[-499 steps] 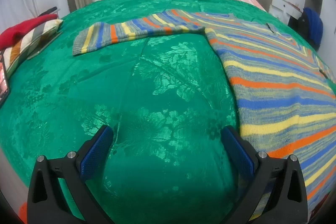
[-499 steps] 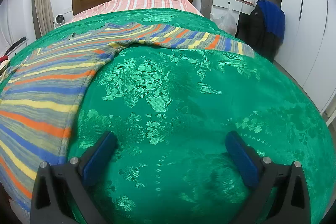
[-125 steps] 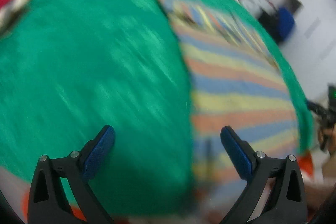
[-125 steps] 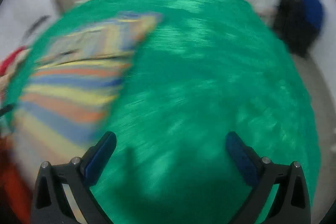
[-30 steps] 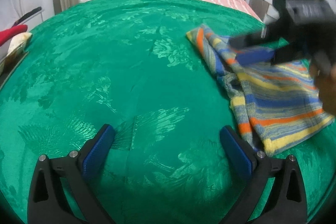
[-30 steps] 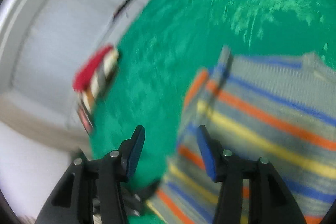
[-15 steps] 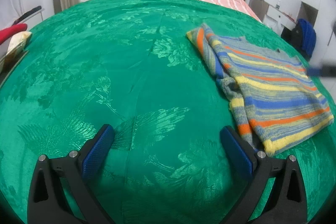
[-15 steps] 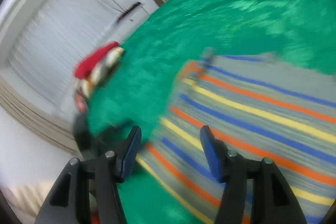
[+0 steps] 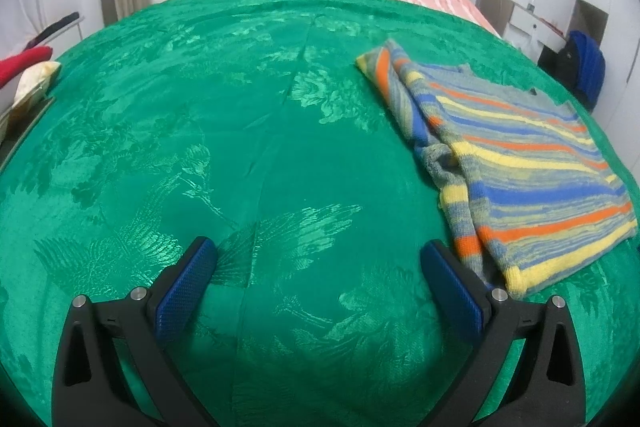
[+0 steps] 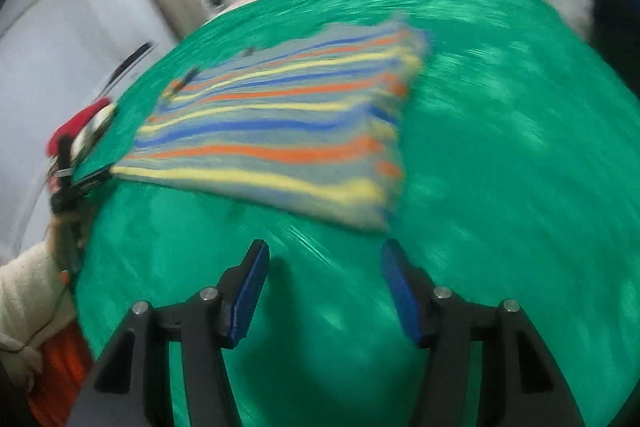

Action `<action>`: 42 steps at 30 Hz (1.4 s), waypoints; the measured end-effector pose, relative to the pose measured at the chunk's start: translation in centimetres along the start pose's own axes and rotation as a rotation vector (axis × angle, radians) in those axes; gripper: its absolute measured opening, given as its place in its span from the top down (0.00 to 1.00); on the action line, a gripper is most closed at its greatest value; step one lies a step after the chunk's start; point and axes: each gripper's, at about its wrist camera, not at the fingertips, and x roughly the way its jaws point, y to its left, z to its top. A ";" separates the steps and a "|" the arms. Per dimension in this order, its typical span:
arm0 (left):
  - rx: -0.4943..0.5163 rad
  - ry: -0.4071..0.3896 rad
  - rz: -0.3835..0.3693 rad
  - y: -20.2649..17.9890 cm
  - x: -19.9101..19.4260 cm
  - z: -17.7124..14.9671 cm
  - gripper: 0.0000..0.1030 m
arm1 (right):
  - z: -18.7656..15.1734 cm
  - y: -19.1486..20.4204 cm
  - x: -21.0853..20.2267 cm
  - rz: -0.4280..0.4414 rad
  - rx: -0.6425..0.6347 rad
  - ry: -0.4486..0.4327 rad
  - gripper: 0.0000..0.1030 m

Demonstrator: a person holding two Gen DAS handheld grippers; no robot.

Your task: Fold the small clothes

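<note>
The right gripper (image 10: 322, 283) is pulling back off the striped sweater (image 9: 516, 163), which a second ago sat between its blue pads; its jaws have just been opening and are now standing apart over bare green bedspread (image 9: 224, 131) with nothing between them. The left gripper (image 9: 318, 273) is hovering spread wide and empty, while the sweater is lying folded on the bedspread to its right.

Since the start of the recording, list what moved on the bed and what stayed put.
The striped sweater, first spread flat with sleeves out, now lies folded into a compact stack on the green bedspread. The right gripper, over the sweater a second ago, has swung off it; its jaws have just been opening, nothing between them. The left gripper stays open and empty. Pillow and headboard unchanged.
</note>
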 end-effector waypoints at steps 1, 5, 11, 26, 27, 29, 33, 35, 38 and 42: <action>0.002 0.002 0.003 0.0 0.0 0.0 0.00 | -0.8 -0.6 -0.5 -0.010 0.021 -0.027 0.43; 0.009 0.006 0.015 -0.2 0.1 0.0 0.00 | -2.3 -1.8 -1.0 0.035 0.098 -0.100 0.42; 0.013 0.008 0.020 -0.3 0.1 0.0 0.00 | -2.8 -2.0 -0.7 0.049 0.083 -0.138 0.38; 0.071 0.041 0.103 -1.7 -1.6 0.9 0.09 | -3.2 -1.4 -0.4 0.026 0.033 -0.144 0.32; 0.112 0.023 0.106 -2.9 -2.9 1.1 0.12 | -3.2 -1.5 -0.4 0.031 0.035 -0.144 0.31; 0.187 -0.010 0.067 -5.8 -5.0 1.3 0.12 | -3.2 -1.7 -0.5 0.044 0.043 -0.149 0.31; 0.390 -0.025 -0.115 -15.8 -7.9 1.1 0.12 | -2.9 -2.1 -1.0 0.066 0.078 -0.142 0.31; 0.467 0.004 -0.219 -20.9 -7.9 0.6 0.12 | -2.4 -2.6 -1.7 0.068 0.112 -0.127 0.31; 0.552 0.083 -0.350 -28.7 -6.2 -0.3 0.12 | -1.3 -4.0 -3.4 0.064 0.162 -0.128 0.31; 0.670 0.146 -0.354 -37.9 -1.8 -2.1 0.14 | 1.2 -6.9 -5.8 0.096 0.228 -0.136 0.31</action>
